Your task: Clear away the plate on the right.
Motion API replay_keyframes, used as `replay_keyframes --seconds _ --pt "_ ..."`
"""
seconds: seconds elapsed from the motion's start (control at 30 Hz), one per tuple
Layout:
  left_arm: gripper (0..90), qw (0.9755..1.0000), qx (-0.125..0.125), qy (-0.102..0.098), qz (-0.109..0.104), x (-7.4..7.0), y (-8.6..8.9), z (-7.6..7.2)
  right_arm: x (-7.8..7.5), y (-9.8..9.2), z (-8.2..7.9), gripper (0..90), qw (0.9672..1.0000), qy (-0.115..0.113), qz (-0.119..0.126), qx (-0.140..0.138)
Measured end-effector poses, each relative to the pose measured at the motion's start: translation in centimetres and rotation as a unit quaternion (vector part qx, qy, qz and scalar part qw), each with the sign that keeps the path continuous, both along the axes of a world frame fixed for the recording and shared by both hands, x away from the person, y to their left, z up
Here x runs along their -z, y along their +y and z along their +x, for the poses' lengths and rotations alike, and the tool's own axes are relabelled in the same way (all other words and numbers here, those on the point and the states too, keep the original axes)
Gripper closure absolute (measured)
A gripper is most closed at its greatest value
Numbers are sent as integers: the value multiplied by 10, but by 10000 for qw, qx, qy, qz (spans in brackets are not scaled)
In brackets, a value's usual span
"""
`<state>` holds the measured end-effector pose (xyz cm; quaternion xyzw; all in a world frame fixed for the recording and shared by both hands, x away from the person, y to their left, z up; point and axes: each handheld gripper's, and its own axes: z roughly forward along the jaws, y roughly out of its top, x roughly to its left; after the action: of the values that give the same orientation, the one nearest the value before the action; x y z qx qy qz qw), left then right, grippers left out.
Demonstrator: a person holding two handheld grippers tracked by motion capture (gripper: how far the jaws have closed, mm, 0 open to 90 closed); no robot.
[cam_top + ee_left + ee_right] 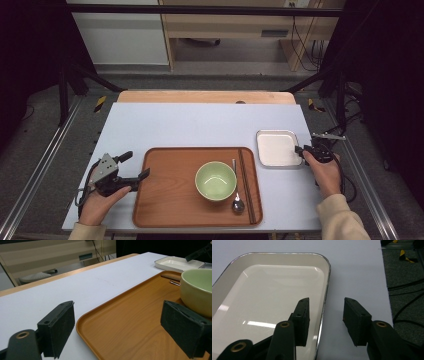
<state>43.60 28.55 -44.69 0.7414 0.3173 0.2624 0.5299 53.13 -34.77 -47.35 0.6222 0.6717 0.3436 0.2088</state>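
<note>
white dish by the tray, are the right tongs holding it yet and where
Not yet. The right tongs straddle the white dish at its right rim, one pad inside, one outside, with gaps showing. The left tongs hold nothing.

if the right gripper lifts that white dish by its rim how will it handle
The white dish looks rigid and shallow, so it probably won't flex. Its glossy surface and thin rim may slip between the right gripper pads. Held by one edge, the far side would likely sag.
</note>
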Motion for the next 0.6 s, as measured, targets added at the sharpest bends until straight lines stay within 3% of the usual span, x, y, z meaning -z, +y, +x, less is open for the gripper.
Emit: replay_keyframes --seconds 0.6 --pt "119 10000 2 7 5 0 0 0 2 2 2 751 9990 329 277 -86"
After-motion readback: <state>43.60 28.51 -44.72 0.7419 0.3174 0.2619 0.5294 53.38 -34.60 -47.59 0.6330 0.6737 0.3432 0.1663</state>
